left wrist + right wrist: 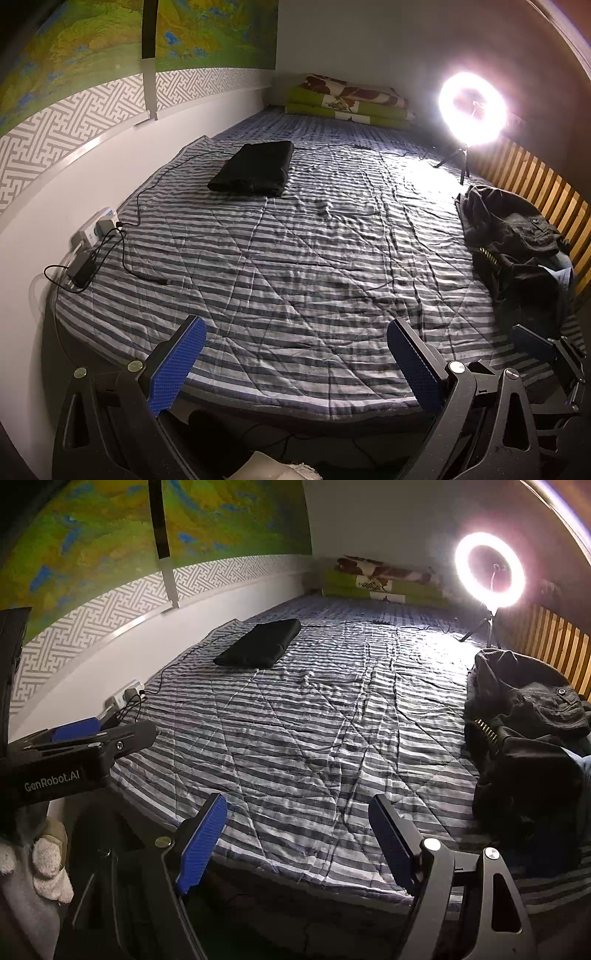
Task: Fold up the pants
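A heap of dark unfolded pants [517, 243] [528, 734] lies crumpled at the right edge of the striped bed. A neatly folded black garment [255, 168] [260, 642] rests at the far left of the bed. My left gripper [295, 339] hovers open over the bed's near edge with nothing between its blue pads. My right gripper [297, 819] is also open and empty at the near edge; the heap is to its right. In the right wrist view the left gripper [79, 734] shows from the side at the left.
The bed carries a striped quilt [295, 240] [314, 720]. A lit ring light [472, 107] [489, 570] on a tripod stands at the far right. A power strip with cables [99, 225] [125, 696] lies along the left wall. Folded bedding [347, 99] sits at the head. Wooden slats [546, 184] line the right side.
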The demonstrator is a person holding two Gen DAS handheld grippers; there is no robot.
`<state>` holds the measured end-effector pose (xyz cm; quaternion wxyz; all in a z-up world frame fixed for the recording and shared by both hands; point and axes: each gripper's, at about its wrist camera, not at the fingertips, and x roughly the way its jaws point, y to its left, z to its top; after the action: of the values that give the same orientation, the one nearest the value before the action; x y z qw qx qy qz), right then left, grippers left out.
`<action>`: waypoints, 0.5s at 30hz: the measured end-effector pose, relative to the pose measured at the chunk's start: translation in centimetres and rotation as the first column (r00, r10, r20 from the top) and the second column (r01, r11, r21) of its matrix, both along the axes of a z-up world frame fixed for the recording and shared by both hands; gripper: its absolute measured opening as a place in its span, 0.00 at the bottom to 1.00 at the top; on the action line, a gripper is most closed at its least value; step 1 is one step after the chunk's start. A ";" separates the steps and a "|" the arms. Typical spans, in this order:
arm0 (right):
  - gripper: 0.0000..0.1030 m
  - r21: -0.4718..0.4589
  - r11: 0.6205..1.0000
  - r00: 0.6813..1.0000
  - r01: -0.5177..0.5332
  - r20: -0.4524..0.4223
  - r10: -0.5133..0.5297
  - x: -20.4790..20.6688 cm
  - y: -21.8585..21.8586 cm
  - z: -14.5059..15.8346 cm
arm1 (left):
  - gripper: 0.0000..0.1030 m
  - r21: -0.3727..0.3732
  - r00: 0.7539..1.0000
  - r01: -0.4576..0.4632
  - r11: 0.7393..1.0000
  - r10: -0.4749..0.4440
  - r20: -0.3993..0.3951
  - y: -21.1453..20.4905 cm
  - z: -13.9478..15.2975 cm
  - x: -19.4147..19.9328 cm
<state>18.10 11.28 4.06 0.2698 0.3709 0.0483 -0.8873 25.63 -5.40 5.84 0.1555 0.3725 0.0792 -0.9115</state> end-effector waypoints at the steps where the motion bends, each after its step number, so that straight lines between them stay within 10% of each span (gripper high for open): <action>1: 0.73 0.001 1.000 1.000 0.001 0.001 -0.001 0.0 0.0 -0.1 | 0.97 0.000 1.000 -0.001 1.000 0.001 0.001 0.0 -0.1 0.0; 15: 0.73 0.001 1.000 1.000 0.005 0.013 -0.005 0.0 -0.2 -0.4 | 0.97 0.003 1.000 0.000 1.000 0.000 0.001 -0.6 -0.4 0.1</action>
<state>18.11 11.06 3.68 0.2680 0.3768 0.0460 -0.8855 25.75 -6.00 5.41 0.1549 0.3732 0.0804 -0.9112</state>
